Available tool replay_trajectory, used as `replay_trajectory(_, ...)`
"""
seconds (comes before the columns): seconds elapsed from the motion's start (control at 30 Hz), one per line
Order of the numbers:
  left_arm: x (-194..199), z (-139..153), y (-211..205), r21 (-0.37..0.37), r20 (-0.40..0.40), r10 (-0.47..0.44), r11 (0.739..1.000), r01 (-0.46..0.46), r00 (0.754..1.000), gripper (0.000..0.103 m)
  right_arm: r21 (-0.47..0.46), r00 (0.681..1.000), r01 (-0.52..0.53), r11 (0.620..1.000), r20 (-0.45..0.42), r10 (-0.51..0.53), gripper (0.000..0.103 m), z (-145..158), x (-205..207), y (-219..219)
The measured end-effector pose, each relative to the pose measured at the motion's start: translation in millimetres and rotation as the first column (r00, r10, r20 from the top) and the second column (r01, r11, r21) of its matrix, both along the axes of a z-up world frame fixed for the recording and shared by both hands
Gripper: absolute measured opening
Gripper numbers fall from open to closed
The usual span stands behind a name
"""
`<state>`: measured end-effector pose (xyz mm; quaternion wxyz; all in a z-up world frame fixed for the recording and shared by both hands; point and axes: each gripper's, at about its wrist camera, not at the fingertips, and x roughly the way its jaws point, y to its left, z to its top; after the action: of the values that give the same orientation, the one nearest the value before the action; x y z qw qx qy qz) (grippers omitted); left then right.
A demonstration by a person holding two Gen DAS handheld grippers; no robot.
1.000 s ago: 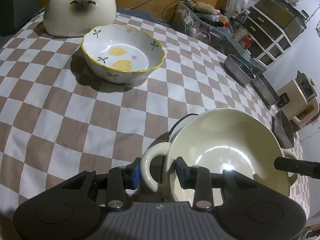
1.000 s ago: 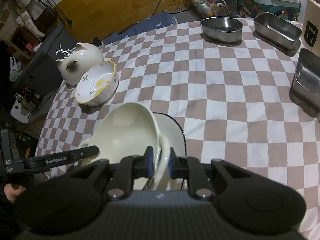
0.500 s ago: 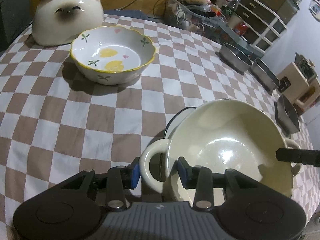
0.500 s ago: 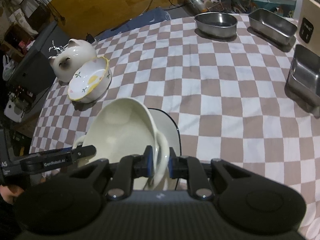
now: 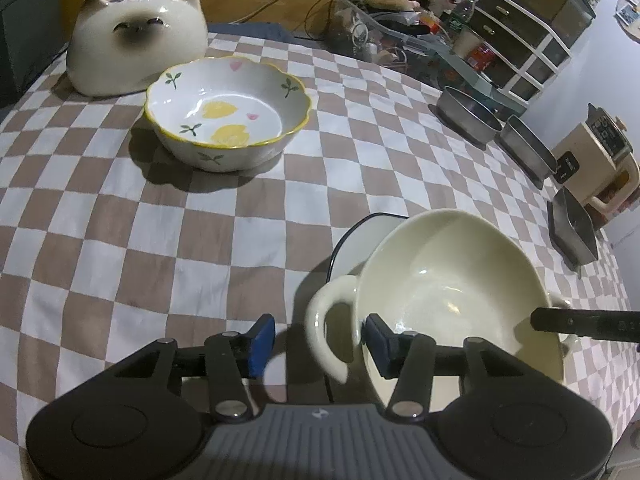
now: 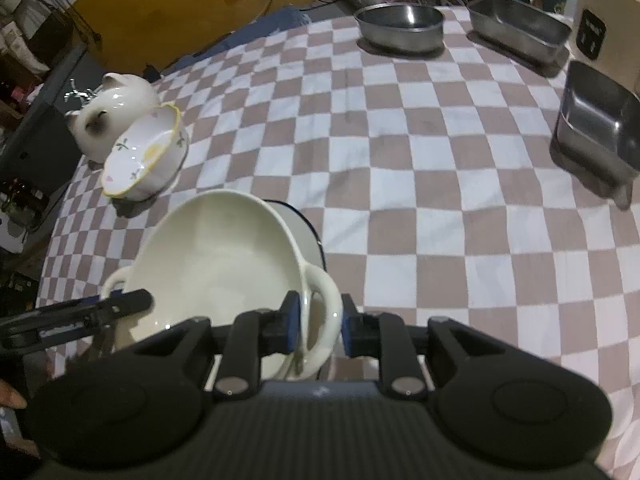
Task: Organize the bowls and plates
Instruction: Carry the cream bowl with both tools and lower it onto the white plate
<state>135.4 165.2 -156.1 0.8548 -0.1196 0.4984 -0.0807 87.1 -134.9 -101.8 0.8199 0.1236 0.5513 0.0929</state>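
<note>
A cream two-handled bowl [image 5: 452, 288] rests on a white plate with a dark rim [image 5: 360, 232]. It also shows in the right wrist view [image 6: 216, 264], over the plate [image 6: 304, 228]. My left gripper [image 5: 316, 340] is open, its blue pads either side of the bowl's near handle [image 5: 324, 320] without touching. My right gripper [image 6: 316, 320] has opened a little; its pads straddle the other handle [image 6: 324, 300], with small gaps. A floral bowl [image 5: 228, 112] with a yellow rim sits at the back left.
A cat-shaped ceramic pot [image 5: 136, 36] stands behind the floral bowl. A round steel bowl [image 6: 400, 26] and two steel trays [image 6: 516, 28] [image 6: 596, 132] line the far right. A beige appliance [image 5: 600, 156] sits beyond. The checkered cloth [image 6: 440, 200] covers the table.
Both grippers' jaws have widened, letting go of the cream bowl's handles. The left gripper opened more. The bowl has settled on the plate.
</note>
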Motion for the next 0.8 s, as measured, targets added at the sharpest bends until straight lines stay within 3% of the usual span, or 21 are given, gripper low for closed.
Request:
replay_trajectory(0.23, 0.5, 2.8, 4.7, 0.027, 0.006, 0.01, 1.0, -0.011, 1.0, 0.054, 0.081, 1.0, 0.024, 0.996, -0.005, -0.024, 0.028, -19.4, -1.0, -8.3)
replay_trajectory(0.37, 0.4, 3.6, 7.0, 0.03, 0.005, 0.019, 0.999, -0.019, 1.0, 0.054, 0.119, 0.999, 0.028, 0.993, -0.026, -0.025, 0.035, -26.7, -1.0, -9.5)
replay_trajectory(0.57, 0.2, 4.2, 5.5, 0.038, 0.0, 0.037, 0.999, -0.037, 0.999, 0.056, 0.131, 0.999, 0.035, 0.991, -0.03, -0.032, 0.04, -32.6, -0.9, -7.6)
replay_trajectory(0.63, 0.9, 4.1, 5.5, 0.049, -0.009, 0.053, 0.997, -0.052, 0.999, 0.062, 0.136, 0.999, 0.04, 0.99, -0.028, -0.037, 0.044, -34.9, -1.1, -8.0)
replay_trajectory(0.73, -1.7, 2.3, 5.4, 0.056, -0.034, 0.057, 0.997, -0.055, 0.998, 0.081, 0.134, 0.999, 0.051, 0.99, -0.026, -0.047, 0.052, -37.2, -3.4, -12.3)
replay_trajectory(0.8, -5.6, 1.4, 4.3, 0.043, -0.044, 0.05, 0.998, -0.049, 0.998, 0.089, 0.126, 0.998, 0.055, 0.991, -0.027, -0.052, 0.064, -38.5, -5.4, -15.3)
